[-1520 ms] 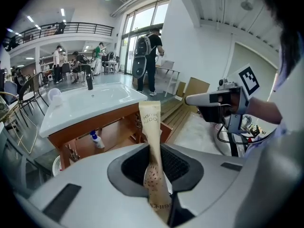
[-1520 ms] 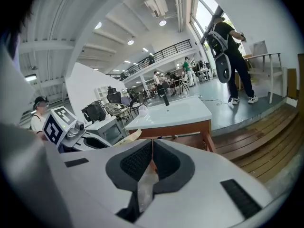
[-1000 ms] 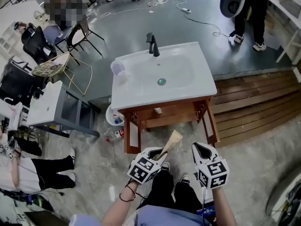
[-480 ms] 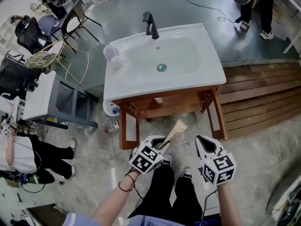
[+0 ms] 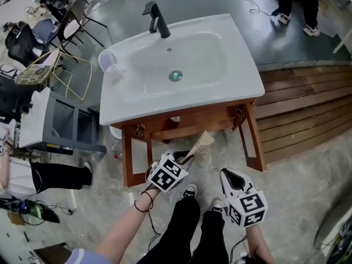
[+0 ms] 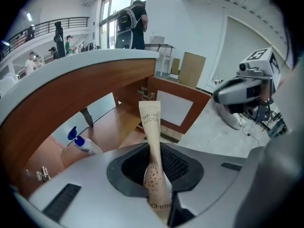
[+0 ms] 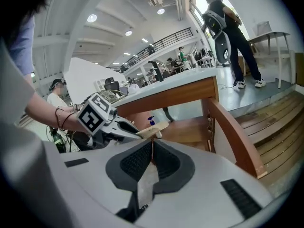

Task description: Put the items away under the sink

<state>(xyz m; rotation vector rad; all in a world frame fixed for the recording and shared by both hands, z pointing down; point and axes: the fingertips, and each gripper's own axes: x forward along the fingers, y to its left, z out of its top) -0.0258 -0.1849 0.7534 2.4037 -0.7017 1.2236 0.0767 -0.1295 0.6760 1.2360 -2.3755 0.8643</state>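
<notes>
Since the earlier frames both grippers have been brought lower and nearer to the sink [image 5: 165, 104], whose wooden frame [image 5: 192, 120] is now seen closer in the head view. A toothbrush packet [image 5: 199, 144] is clamped in the narrowly set jaws of the left gripper [image 5: 185, 157] and is pointed at the opening under the sink. The right gripper [image 5: 229, 176], in front of the sink's right leg, is closed on nothing.

The carrying-in step is judged to be under way. Next, the packet would need to be passed below the front rail and set on the shelf [image 6: 111, 127] under the sink, near the spray bottle [image 6: 81, 145] seen low at the sink's left.

A faucet [image 5: 157, 18] and cup [image 5: 108, 60] are left on the sink top. Grey floor [image 5: 308, 186] is laid in front of the sink and wooden decking [image 5: 308, 103] to its right. Chairs [image 5: 41, 73] and people [image 5: 300, 4] are seen behind it.
</notes>
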